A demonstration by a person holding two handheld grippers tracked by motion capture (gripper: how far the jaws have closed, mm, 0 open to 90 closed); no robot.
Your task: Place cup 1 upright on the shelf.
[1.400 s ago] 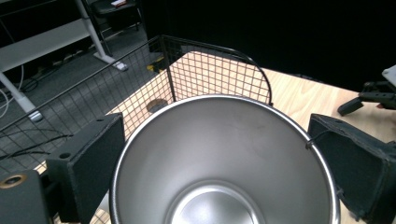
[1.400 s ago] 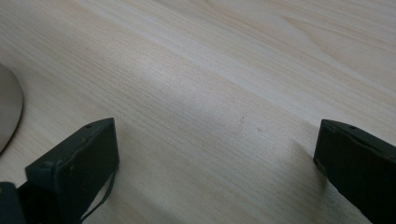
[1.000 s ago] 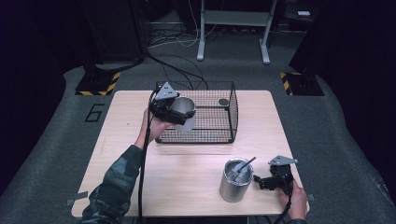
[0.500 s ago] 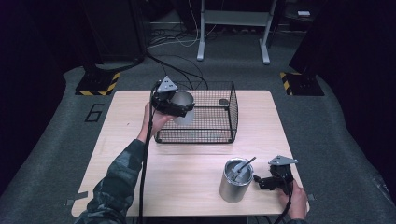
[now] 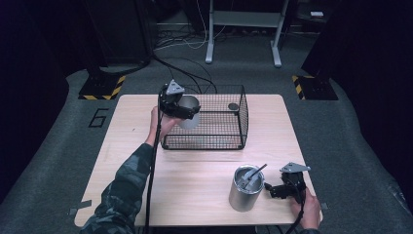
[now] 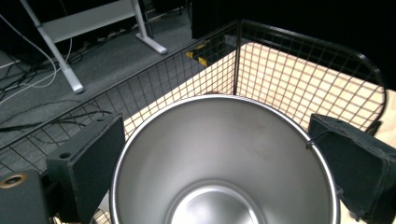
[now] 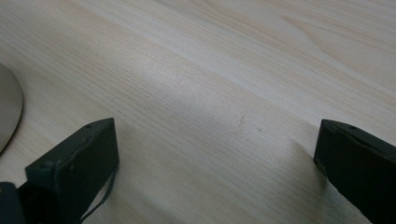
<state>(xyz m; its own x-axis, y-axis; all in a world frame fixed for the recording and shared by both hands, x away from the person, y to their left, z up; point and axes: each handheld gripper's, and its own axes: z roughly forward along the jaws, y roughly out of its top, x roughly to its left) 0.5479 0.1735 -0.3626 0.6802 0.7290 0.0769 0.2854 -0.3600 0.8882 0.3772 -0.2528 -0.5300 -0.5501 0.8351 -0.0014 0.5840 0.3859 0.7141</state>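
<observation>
Overhead, your pale wooden table (image 5: 195,175) stands on grey carpet (image 5: 53,146) in a dark room (a hazard-striped foot (image 5: 102,87) behind). Your left gripper (image 5: 182,111) clamps the steel cup (image 6: 224,163), held over the near-left edge of the wire basket (image 5: 229,141). Your right gripper (image 5: 276,191) rests on bare wood, jaws spread wide, just beside the second cup (image 5: 246,187).

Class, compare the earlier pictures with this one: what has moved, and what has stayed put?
The left gripper, shut on the cup, carried it farther along the basket's left wall. The right gripper, open, stayed on the table beside the can.
</observation>
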